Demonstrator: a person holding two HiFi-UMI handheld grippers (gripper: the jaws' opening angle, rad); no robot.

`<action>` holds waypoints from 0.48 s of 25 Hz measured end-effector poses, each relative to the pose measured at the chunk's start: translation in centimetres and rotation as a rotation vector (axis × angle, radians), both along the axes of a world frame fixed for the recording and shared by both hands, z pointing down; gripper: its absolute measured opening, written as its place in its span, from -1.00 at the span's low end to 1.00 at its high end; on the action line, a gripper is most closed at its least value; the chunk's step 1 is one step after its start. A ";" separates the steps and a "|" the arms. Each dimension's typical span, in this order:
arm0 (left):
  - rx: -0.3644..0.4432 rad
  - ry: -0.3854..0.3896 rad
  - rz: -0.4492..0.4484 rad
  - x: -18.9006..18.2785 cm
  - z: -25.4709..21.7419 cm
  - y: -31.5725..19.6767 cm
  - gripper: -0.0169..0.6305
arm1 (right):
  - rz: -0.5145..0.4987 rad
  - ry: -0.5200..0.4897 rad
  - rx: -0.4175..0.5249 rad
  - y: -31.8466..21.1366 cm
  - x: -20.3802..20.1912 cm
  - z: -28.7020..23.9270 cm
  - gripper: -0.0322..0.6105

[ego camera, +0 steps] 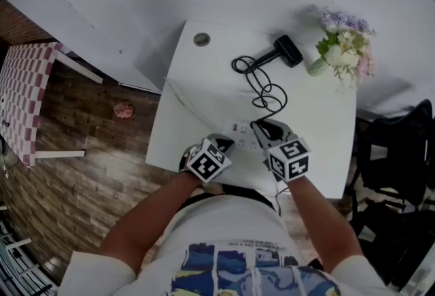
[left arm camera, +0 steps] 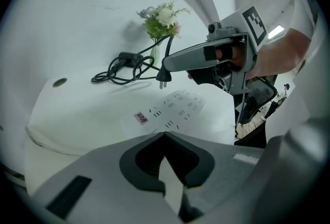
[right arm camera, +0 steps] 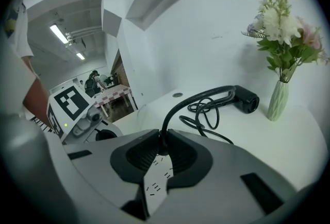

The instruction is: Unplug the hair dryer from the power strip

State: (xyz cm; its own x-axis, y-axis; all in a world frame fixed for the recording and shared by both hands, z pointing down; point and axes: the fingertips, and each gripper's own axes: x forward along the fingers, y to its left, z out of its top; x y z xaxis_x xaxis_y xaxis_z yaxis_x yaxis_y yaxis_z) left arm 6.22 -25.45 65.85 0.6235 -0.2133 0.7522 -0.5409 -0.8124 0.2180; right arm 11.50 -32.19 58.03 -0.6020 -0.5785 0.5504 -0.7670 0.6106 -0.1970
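The black hair dryer lies at the far side of the white table, and its cord coils back toward me. My right gripper is shut on the black plug. The plug hangs with its prongs bare, just above the white power strip. In the right gripper view the cord rises out from between the jaws of my right gripper. My left gripper sits at the strip's near end, jaw tips together with nothing between them.
A vase of flowers stands at the table's far right corner, beside the dryer. A round cable hole is at the far left. A checkered table stands to the left on the wooden floor, and a dark chair to the right.
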 end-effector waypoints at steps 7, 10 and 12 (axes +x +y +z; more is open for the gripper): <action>-0.047 0.053 -0.050 -0.2 -0.2 -0.1 -0.94 | 0.041 -0.031 -0.013 0.6 1.2 -1.6 -0.74; -0.069 0.073 -0.063 -0.4 -0.3 0.0 -0.94 | 0.051 -0.042 -0.012 1.1 1.8 -2.5 -0.74; -0.073 0.089 -0.073 -0.5 -0.5 0.1 -0.94 | 0.058 -0.051 -0.012 1.5 2.1 -3.1 -0.73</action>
